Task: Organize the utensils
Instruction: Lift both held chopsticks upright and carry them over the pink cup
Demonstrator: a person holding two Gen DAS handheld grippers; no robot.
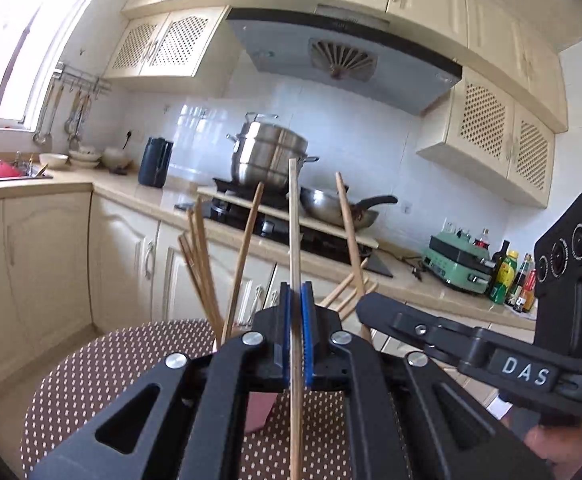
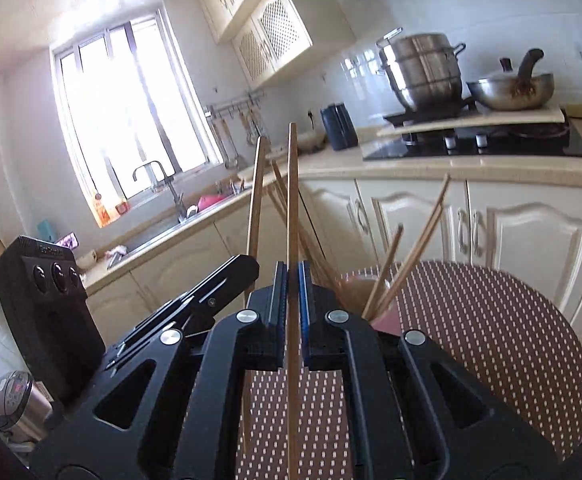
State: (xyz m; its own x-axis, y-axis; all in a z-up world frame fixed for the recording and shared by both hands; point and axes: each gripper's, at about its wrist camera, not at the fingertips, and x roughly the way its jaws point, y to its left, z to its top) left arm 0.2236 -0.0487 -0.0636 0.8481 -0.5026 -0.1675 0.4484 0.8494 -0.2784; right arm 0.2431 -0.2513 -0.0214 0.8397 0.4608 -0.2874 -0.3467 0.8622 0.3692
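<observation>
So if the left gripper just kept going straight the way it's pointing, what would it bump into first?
Probably the stove counter: the left gripper, shut on a chopstick, points past the table toward the wok and steamer pot. Depth is hard to judge.

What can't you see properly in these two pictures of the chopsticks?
- Pink cup: left wrist view, mostly hidden behind the left gripper; its inside cannot be seen.
- Held chopstick: its lower end is cut off by the bottom edge.
- Right wrist view: the cup is mostly hidden by the right gripper, and its chopstick also runs off the bottom.
- Sauce bottles: labels too small to read.
- Sink: contents too small and washed out by window glare.
</observation>
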